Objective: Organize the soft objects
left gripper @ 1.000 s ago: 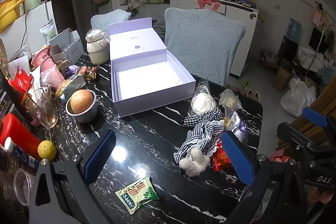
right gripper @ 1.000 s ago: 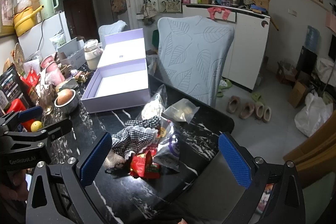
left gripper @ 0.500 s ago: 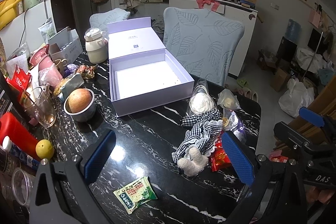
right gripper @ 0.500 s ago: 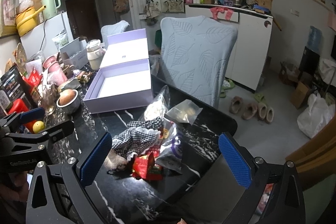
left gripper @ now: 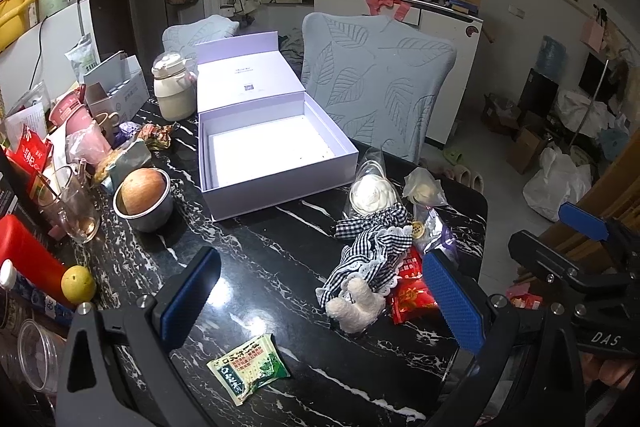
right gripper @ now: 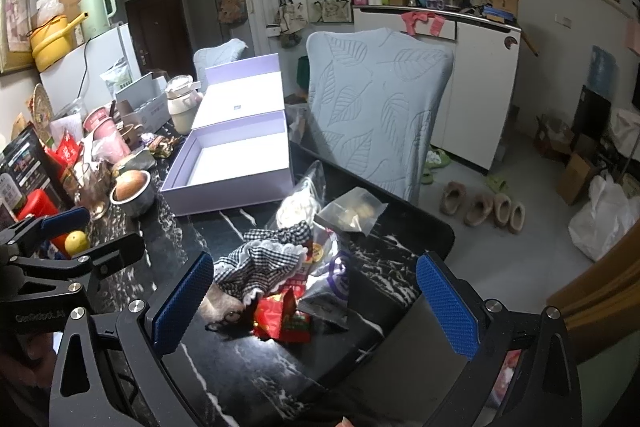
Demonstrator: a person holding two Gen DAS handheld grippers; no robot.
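An open, empty lavender box [left gripper: 276, 155] stands on the black marble table [left gripper: 256, 259]; it also shows in the right wrist view [right gripper: 232, 167]. A plush toy in a checked dress [left gripper: 368, 263] lies to the box's right among red snack packets [left gripper: 412, 295] and clear bags [left gripper: 372, 187]; the toy also shows in the right wrist view [right gripper: 260, 263]. A green sachet [left gripper: 248, 367] lies nearer me. My left gripper [left gripper: 320, 303] is open and empty above the table, near the toy. My right gripper [right gripper: 316, 303] is open and empty above the pile.
A bowl with an apple [left gripper: 144, 195], a glass [left gripper: 76, 203], a lemon [left gripper: 78, 283], a red bottle [left gripper: 24, 255] and a cream jug [left gripper: 172, 95] crowd the table's left side. A leaf-pattern chair [left gripper: 376, 83] stands behind the table. The table's right edge [right gripper: 432, 239] drops to the floor.
Both grippers have shifted only slightly; the scene sits a little lower and to the right in the right wrist view. Nothing was taken hold of or moved.
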